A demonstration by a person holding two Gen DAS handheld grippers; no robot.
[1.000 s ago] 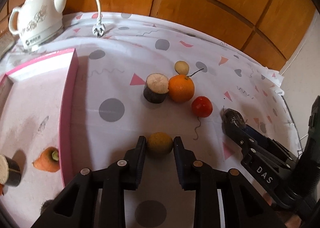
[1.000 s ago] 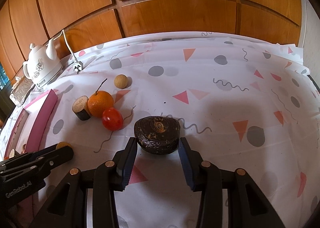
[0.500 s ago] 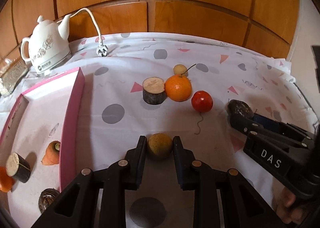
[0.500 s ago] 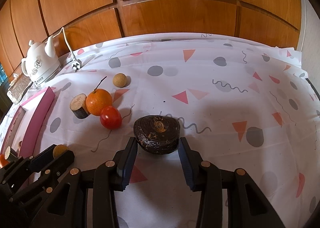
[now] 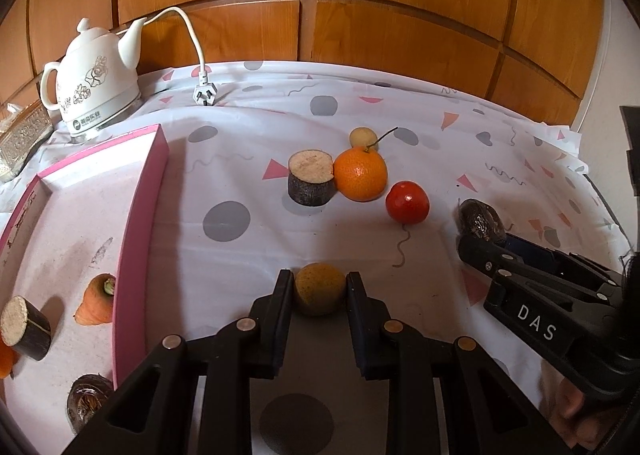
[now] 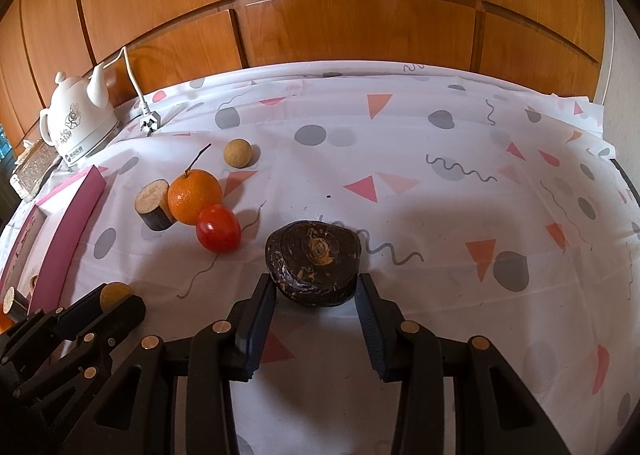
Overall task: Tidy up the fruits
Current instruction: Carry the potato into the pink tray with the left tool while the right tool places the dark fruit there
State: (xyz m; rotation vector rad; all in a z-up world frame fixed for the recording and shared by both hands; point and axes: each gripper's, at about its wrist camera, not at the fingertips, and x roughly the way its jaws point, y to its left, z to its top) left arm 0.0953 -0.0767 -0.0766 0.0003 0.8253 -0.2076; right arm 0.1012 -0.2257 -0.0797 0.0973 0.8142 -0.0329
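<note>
The right claw [image 6: 316, 301] carries a small plate lettered "DAS" on its side, plain in the left wrist view. The white kettle [image 5: 96, 89] at the far left has a dark round badge with white characters too small to read, and a flower pattern on its body. Its white cord ends in a plug [image 5: 205, 94] lying unplugged on the bench [image 6: 460, 215], which wears a white cloth printed with grey dots, pink triangles and squiggles.

The pink tray [image 5: 140, 223] at the left holds a carrot piece [image 5: 96, 301] against its right wall, a dark-skinned cut stub [image 5: 26, 329] nearer the left, a bit of something orange at the frame edge, and a dark round item [image 5: 88, 399] at the near end.

The left claw [image 5: 320, 293] is clenched on a yellow-brown round fruit [image 5: 320, 289], both pads pressing its sides, just right of the tray. The right claw grasps a dark brown flattened fruit [image 6: 314, 263], pads against its flanks; whether it is lifted off the cloth I cannot tell.

Loose on the cloth beyond them sit a cut stub with a pale face [image 5: 311, 183] touching an orange [image 5: 360, 175] with a thin stem, a red tomato [image 5: 407, 202] just to the near right of the orange, and a small pale round fruit [image 5: 362, 137] just behind it.
</note>
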